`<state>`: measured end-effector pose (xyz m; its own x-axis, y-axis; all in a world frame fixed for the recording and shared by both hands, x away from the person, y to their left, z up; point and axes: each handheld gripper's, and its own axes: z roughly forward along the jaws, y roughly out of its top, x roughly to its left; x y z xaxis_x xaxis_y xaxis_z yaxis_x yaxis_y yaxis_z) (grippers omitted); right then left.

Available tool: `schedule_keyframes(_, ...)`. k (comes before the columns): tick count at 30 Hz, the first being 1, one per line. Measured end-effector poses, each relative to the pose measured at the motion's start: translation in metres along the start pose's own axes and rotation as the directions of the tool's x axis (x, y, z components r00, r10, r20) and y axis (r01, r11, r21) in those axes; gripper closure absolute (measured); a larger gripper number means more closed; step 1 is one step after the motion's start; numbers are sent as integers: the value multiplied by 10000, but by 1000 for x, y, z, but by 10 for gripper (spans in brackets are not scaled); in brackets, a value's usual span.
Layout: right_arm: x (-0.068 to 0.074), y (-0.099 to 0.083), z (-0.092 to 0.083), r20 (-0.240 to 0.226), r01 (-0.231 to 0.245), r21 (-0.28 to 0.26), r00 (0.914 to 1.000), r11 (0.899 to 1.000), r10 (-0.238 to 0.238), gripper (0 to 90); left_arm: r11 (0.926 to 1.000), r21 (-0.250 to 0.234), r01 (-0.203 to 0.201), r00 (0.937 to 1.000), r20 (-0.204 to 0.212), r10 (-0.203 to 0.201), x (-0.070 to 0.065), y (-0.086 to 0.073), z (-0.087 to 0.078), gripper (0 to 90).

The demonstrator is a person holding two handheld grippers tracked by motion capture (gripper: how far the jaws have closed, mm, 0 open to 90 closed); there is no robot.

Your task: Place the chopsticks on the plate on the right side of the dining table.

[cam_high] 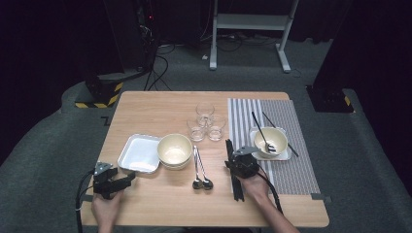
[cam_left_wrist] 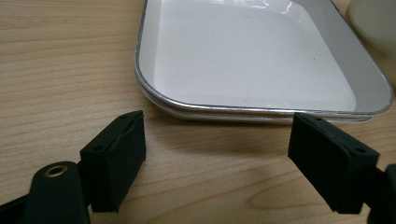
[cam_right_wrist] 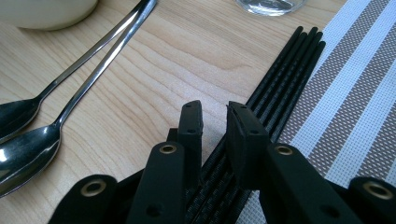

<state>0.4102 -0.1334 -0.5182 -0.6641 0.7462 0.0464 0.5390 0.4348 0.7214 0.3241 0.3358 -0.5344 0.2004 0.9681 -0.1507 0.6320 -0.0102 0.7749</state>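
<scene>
In the high view, the left gripper [cam_high: 127,178] rests low at the lower left of the frame, pointed at the white square metal tray [cam_high: 138,153] just to its right, as if waiting its turn. The right gripper [cam_high: 230,156] sits right of centre, low over a bundle of black chopsticks [cam_high: 236,184] that lies along the left edge of the grey striped placemat [cam_high: 296,170]. A cream bowl [cam_high: 174,150] stands touching the tray, two steel spoons [cam_high: 200,171] lie side by side right of it, and three clear glasses [cam_high: 206,124] cluster above. On the mat a second place looks already laid: a cream bowl on a white dish [cam_high: 270,141] with a spoon in it and a pair of chopsticks alongside.

In the left gripper view, the jaws stand wide apart with nothing between them, and the tray [cam_left_wrist: 252,60] fills the upper frame just beyond the tips (actually two trays stacked, going by the doubled rim).

In the right gripper view, the jaws are nearly together with a narrow gap, holding nothing yet. The chopsticks [cam_right_wrist: 285,79] run from bottom centre to upper right under and beyond the jaws, partly on the bare wooden table [cam_right_wrist: 187,60]. The narrow opening likely suits pinching one thin pair from the bundle
</scene>
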Motion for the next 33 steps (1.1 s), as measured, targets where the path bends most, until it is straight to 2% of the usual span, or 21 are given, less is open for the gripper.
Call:
schedule_keyframes(11, 4, 1, 1, 17, 59, 57, 10000, 10000, -59, 755, 10000, -23, 28, 10000, 25, -28, 0, 0, 0, 190)
schedule_keyframes(16, 8, 0, 2, 34, 239, 62, 9997, 9997, -240, 755, 10000, -7, 8, 10000, 27, -8, 0, 0, 0, 191)
schedule_keyframes(23, 4, 1, 0, 261, 50, 61, 9996, 10000, -52, 750, 10000, -28, 42, 10000, 39, -42, 0, 0, 0, 190)
schedule_keyframes(33, 5, 1, 0, 262, 85, 114, 9996, 9999, -88, 749, 10000, -32, 50, 10000, 42, -50, 0, 0, 0, 190)
